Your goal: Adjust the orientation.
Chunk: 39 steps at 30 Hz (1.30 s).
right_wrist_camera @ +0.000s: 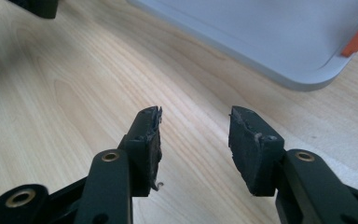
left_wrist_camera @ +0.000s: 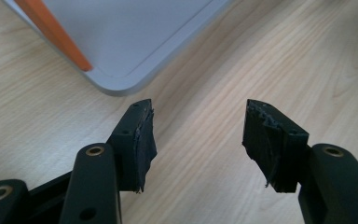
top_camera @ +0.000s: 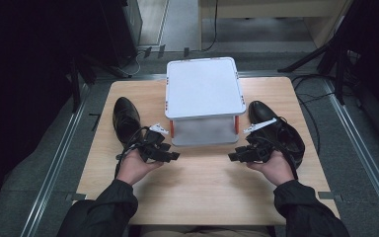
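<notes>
A white two-tier rack (top_camera: 205,89) with orange posts stands at the table's far middle. One black leather shoe (top_camera: 126,118) lies to its left, another black shoe (top_camera: 279,131) to its right. My left gripper (top_camera: 175,156) is held in front of the left shoe, pointing toward the table's middle, open with nothing between its pads (left_wrist_camera: 142,140). My right gripper (top_camera: 232,157) is held in front of the right shoe, pointing inward, also open and empty (right_wrist_camera: 195,140). The rack's lower shelf corner (left_wrist_camera: 121,84) lies just ahead of the left jaws, and its other corner (right_wrist_camera: 307,77) ahead of the right jaws.
The light wooden table (top_camera: 202,187) has bare room between and in front of the two grippers. Metal floor rails (top_camera: 54,168) run along both sides of the table. Dark stands and cables (top_camera: 325,59) sit on the floor beyond the far edge.
</notes>
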Each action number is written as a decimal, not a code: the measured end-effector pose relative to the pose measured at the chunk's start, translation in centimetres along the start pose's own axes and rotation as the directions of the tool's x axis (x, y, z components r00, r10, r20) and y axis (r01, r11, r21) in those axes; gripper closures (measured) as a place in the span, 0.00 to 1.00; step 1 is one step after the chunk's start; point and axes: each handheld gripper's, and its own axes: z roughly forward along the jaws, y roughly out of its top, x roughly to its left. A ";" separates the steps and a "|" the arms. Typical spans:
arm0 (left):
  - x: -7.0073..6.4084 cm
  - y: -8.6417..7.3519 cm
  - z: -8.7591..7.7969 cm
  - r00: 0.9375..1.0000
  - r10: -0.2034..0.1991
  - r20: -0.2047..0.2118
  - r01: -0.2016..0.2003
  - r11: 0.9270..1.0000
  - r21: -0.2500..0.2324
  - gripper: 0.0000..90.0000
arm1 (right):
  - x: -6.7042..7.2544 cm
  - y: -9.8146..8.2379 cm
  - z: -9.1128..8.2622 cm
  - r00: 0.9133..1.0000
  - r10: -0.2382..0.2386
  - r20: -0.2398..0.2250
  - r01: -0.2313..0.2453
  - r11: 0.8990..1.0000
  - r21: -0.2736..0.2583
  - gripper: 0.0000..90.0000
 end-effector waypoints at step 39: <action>0.7 -0.1 -1.7 0.997 -0.048 0.062 0.045 0.998 0.039 0.53 | 0.4 0.1 0.5 1.000 -0.003 -0.023 0.003 1.000 0.024 0.52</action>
